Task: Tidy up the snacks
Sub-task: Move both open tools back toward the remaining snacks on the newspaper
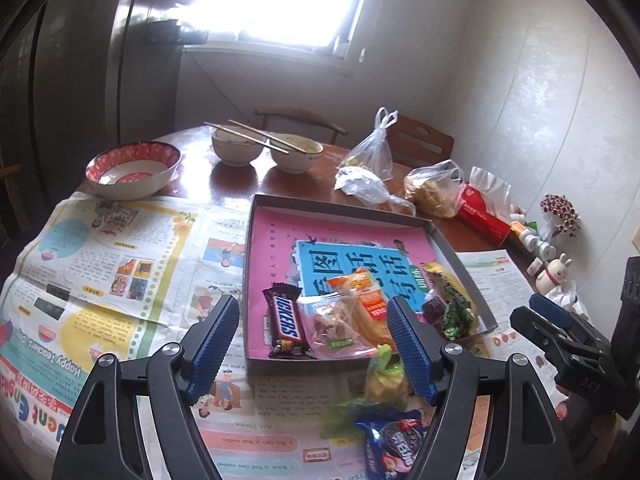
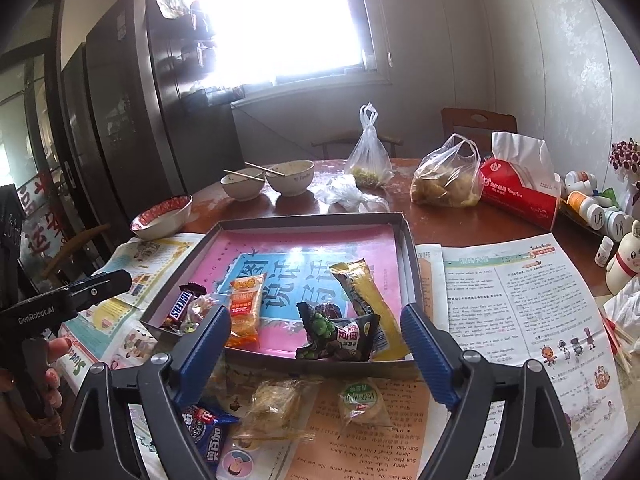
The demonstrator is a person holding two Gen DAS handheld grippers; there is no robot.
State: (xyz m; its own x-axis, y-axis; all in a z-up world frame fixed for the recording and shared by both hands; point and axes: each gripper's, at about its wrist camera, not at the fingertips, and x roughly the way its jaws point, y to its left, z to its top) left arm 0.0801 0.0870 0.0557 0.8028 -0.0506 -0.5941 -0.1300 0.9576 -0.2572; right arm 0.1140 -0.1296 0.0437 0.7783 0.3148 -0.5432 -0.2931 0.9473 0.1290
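Both claws apart, empty: left gripper [image 1: 314, 346], right gripper [image 2: 316, 354]. Blue crinkly foil cookie pack [image 2: 208, 434] outside shallow grey cardboard tray [image 2: 406, 236]: light, slippery, contents prob. brittle; pinch sealed end.

One shallow box [image 2: 404, 236] holds six wrapped snacks: one Snickers bar [image 2: 180, 307], one clear packet [image 1: 334, 326], one orange packet [image 2: 245, 308], one yellow packet [image 2: 362, 296], one dark green packet [image 2: 336, 336] and one dark red sweet [image 1: 433, 309]. Four more snacks lie on the newspaper: one blue biscuit pack [image 2: 208, 430], two clear-wrapped cakes [image 2: 274, 402] and one green-labelled round cake [image 2: 360, 400]. Three bowls [image 2: 162, 216], two pairs of chopsticks [image 2: 244, 175], three plastic bags [image 2: 370, 152], one tissue pack [image 2: 518, 188].
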